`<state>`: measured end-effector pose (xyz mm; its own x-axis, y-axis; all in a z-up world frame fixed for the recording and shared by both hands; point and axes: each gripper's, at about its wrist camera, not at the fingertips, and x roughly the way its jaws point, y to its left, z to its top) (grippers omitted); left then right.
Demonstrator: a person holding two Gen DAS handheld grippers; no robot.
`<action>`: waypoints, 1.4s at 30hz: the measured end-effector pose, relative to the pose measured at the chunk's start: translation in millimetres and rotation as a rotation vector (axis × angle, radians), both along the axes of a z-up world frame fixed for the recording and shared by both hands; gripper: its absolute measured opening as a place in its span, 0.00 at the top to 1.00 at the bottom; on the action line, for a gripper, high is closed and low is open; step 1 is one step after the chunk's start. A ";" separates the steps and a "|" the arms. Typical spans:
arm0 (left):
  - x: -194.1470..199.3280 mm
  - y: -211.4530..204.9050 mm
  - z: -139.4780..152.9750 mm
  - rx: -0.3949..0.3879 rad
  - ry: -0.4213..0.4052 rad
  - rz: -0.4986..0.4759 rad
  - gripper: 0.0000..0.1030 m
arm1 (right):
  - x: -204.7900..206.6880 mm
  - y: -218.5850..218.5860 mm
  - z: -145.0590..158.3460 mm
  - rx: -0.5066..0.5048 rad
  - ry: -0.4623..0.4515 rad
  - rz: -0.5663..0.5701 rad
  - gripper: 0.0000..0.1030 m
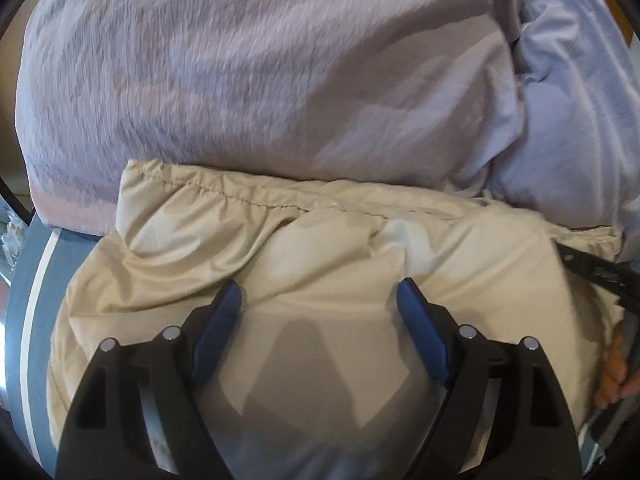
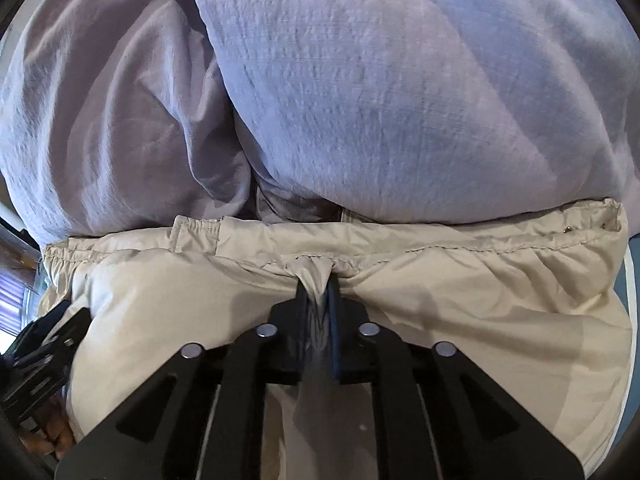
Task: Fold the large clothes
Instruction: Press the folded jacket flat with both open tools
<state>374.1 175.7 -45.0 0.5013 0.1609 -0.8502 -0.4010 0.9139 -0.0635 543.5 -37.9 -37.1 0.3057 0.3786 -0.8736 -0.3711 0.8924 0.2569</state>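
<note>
Right tool pinches puffy beige jacket; left tool gapes.

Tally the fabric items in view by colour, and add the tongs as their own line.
Beige: 1, the padded beige garment, pinched by the right tongs.
Lavender: 1, the lavender bedding bunched behind it; whether it is one piece or more cannot be told.
Blue with white stripe: 1, the blue cover underneath.
Tongs: 2, the left tongs open.
Total: 5

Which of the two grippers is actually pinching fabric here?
The right gripper: its jaws are shut on a pinch of the beige garment. The left gripper is open over the same cloth, holding nothing.
</note>
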 end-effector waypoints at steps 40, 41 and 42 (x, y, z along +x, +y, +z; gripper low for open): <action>2.6 27.9 -70.2 0.013 -0.027 0.054 0.13 | -15.4 -100.7 -38.4 -0.145 -0.247 -0.181 0.37; 2.5 28.4 -71.8 0.014 -0.030 0.054 0.13 | -15.5 -100.3 -39.5 -0.146 -0.254 -0.181 0.37; 2.4 28.9 -73.4 0.014 -0.033 0.053 0.12 | -15.0 -99.5 -42.0 -0.148 -0.259 -0.181 0.37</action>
